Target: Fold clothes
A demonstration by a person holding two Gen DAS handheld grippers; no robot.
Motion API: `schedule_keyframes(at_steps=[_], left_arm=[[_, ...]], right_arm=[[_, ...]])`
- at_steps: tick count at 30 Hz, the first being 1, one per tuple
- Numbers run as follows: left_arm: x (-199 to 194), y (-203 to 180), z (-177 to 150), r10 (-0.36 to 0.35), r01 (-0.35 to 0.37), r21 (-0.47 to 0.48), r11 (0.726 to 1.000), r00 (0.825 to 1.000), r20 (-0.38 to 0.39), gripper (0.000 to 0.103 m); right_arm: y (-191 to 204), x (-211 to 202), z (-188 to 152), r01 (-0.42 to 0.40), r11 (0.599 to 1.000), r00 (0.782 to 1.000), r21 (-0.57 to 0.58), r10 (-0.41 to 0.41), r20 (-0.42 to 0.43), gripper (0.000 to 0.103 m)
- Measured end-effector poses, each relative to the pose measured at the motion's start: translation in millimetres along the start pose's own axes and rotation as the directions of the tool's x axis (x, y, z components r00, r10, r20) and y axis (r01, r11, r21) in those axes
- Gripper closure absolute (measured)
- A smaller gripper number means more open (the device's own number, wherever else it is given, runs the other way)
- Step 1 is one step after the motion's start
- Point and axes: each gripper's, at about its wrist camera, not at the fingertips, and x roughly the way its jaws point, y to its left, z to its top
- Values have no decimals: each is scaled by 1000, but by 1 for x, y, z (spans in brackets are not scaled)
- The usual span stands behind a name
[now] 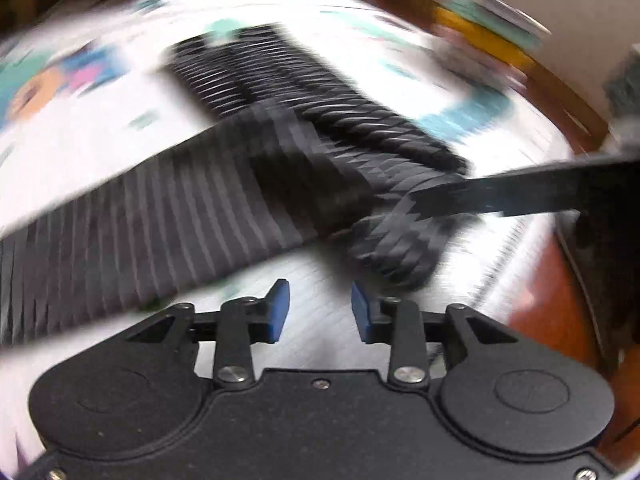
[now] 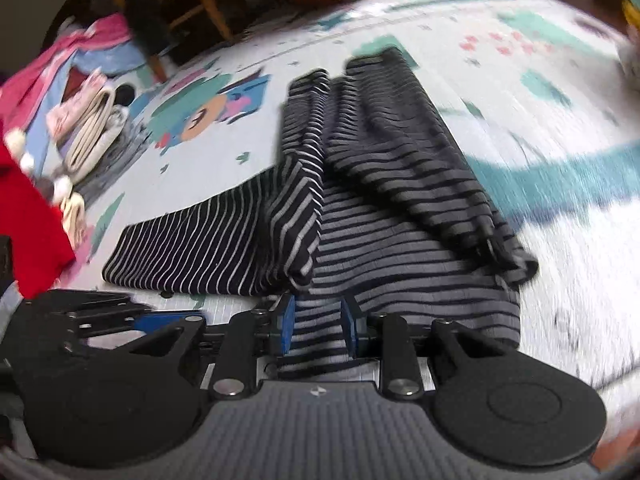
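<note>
A dark shirt with thin pale stripes [image 2: 392, 184] lies partly folded on a patterned play mat [image 2: 520, 92], its sleeves laid over the body. My right gripper [image 2: 317, 325] sits at the shirt's near edge, shut on striped cloth that fills the gap between its blue pads [image 2: 286, 326]. In the blurred left wrist view the same shirt [image 1: 192, 208] stretches across the mat. My left gripper [image 1: 321, 312] hovers just short of it, open, with only white mat between its fingers. It also shows in the right wrist view, as the left gripper [image 2: 160, 320] low on the left.
Loose clothes are heaped on the left: a red garment [image 2: 28, 216], pink cloth [image 2: 60, 60] and folded beige pieces [image 2: 92, 128]. A wooden chair [image 2: 192, 4] stands behind. Bare wood floor [image 1: 560, 320] borders the mat on the right. A blurred dark bar [image 1: 540, 192] crosses from the right.
</note>
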Motion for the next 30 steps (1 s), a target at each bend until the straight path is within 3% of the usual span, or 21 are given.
schedule_keyframes(at_steps=[2, 4, 7, 10, 16, 17, 19, 21, 25, 30], left_arm=[[-14, 28, -7, 74, -70, -141, 988, 997, 23, 70], [-29, 58, -12, 155, -136, -282, 950, 987, 44, 70], [-53, 100, -15, 304, -245, -445, 861, 950, 67, 70], [-63, 131, -11, 413, -332, -510, 794, 909, 51, 63], [-47, 159, -4, 404, -341, -537, 772, 915, 0, 68], [-44, 158, -3, 411, -352, -530, 772, 912, -7, 68], [-41, 149, -1, 416, -370, -477, 797, 909, -9, 97], [-39, 143, 2, 388, -338, -461, 820, 921, 15, 99], [-58, 117, 47, 325, -267, -342, 901, 938, 125, 99], [-83, 61, 140, 169, -140, -122, 983, 945, 279, 99]], right_arm=[[9, 4, 6, 8, 998, 1000, -65, -7, 11, 75], [19, 9, 9, 28, 991, 1000, -134, -26, 14, 74], [29, 16, 8, 64, 977, 998, -205, -63, 14, 73], [33, 23, 3, 94, 964, 995, -247, -98, -5, 72], [25, 32, -1, 124, 970, 991, -209, -132, -25, 60], [23, 32, -1, 127, 971, 991, -201, -134, -23, 59], [22, 32, -1, 124, 973, 992, -194, -129, -15, 59], [22, 29, -2, 113, 975, 993, -193, -116, 0, 59], [27, 23, -7, 100, 968, 995, -231, -95, 34, 51], [36, 23, -12, 106, 949, 994, -298, -95, 49, 48]])
